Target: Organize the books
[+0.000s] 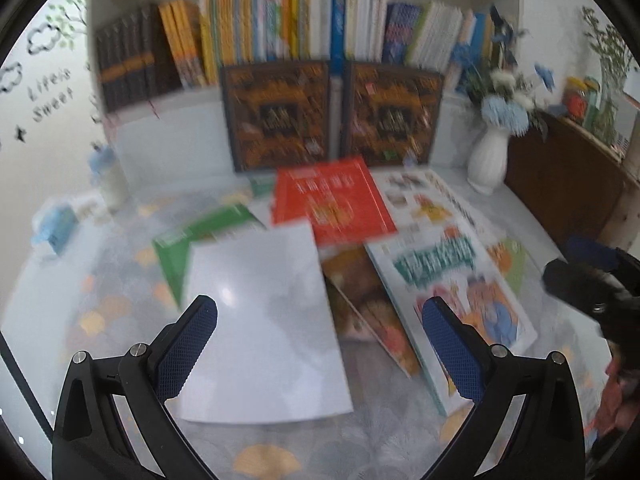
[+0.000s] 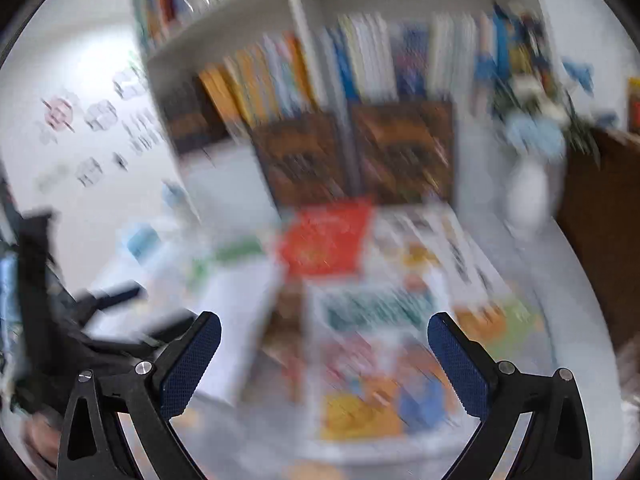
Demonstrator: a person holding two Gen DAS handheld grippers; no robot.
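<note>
Books (image 1: 335, 200) lie in a messy pile on the desk (image 1: 40, 304) ahead of both tools, none picked up. Left tool (image 1: 320, 312) and right tool (image 2: 324, 328) are spread wide, holding nothing.

Bright even light; fisheye-warped edges; right view heavily motion-blurred, left mildly.

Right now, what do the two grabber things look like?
The left gripper and right gripper look alike. Each has two black arms shaped like a fork, with triangular cut-outs and round silver bolts. The fingers wear dark blue pads with a bumpy criss-cross texture. No cables or markings show. Any sleeve is too blurred to tell.
</note>
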